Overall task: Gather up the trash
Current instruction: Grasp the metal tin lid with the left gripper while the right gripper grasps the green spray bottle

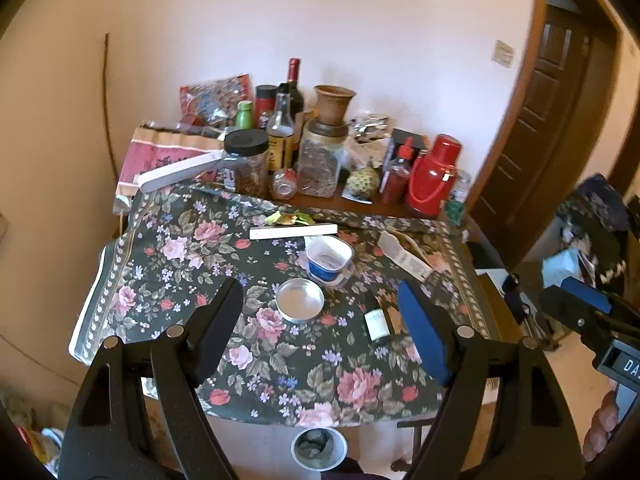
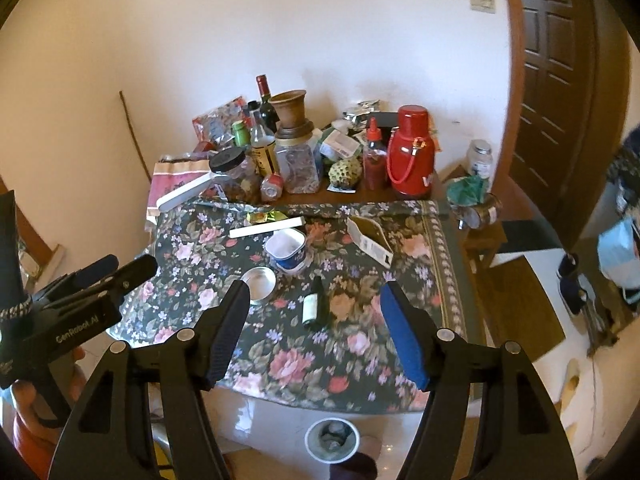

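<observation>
Both my claws hang above the near edge of the counter (image 1: 168, 320), which is draped in a dark floral cloth. My left claw (image 1: 320, 328) is spread wide with nothing between its fingers; in its own view the black pad (image 1: 216, 328) sits left and the blue pad (image 1: 424, 332) right. My right claw (image 2: 316, 328) is likewise released and empty, jaws well apart. Each claw shows at the side of the other's view, the right claw (image 1: 580, 304) at the far right and the left claw (image 2: 108, 276) at the far left.

The trash lies scattered on the cloth ahead of me. A round metal lid (image 1: 300, 300) rests near the middle, just beside a white and blue plastic cup (image 1: 329, 258) standing upright with its mouth open. A small dark bottle (image 1: 377, 322) with a pale label lies on its side to the right of the lid. Farther back lies a long white strip (image 1: 294, 232), and touching its far edge is a crumpled yellow-green wrapper (image 1: 290, 218). To the right an opened cardboard box (image 2: 370, 242) lies on its side.

On the floor below the counter's near edge stands a round bin (image 2: 331, 442) with some dark bits inside. At the back of the counter crowd jars, bottles and a red thermos (image 2: 412, 156).
</observation>
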{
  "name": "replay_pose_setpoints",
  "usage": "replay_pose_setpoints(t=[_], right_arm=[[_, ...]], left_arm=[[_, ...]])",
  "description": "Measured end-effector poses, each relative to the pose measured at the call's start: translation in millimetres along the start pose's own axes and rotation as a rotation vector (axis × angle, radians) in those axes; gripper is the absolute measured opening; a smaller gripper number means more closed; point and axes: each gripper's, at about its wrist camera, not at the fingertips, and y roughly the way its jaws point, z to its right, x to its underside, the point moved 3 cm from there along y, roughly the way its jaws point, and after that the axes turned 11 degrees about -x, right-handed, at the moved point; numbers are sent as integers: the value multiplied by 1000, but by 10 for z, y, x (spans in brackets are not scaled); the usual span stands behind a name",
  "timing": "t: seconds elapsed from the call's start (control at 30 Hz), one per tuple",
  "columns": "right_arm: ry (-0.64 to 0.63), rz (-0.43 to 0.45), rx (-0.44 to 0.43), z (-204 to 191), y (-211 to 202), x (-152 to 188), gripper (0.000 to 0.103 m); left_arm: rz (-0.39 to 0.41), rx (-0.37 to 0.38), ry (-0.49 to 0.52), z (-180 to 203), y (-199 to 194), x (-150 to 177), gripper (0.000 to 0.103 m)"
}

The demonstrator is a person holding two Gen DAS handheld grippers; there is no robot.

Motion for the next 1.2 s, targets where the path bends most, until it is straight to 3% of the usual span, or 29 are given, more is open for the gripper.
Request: replay_pose_setpoints(t=[0.3, 0.53, 0.67, 0.9, 1.03, 1.2], right_arm=[[26, -137, -61, 310, 630, -81, 64], [74, -276, -30, 446, 1191, 81, 64], [180, -352, -18, 520, 1553, 221, 64], [265, -454, 82, 583, 2079, 456, 64], [299, -482, 98, 608, 2247, 545, 64], [295, -494, 104, 573, 2384, 578, 47]], left_arm=[[-143, -108, -59, -115, 635, 81, 79], [-288, -112, -84, -398, 1335, 252, 79], [-364, -81, -72, -531, 1751, 303, 78], [-494, 50, 5, -493, 2411, 383, 55], [-517, 88, 81, -377, 2611, 415, 43], [-534, 134, 128, -273, 2738, 461, 28]])
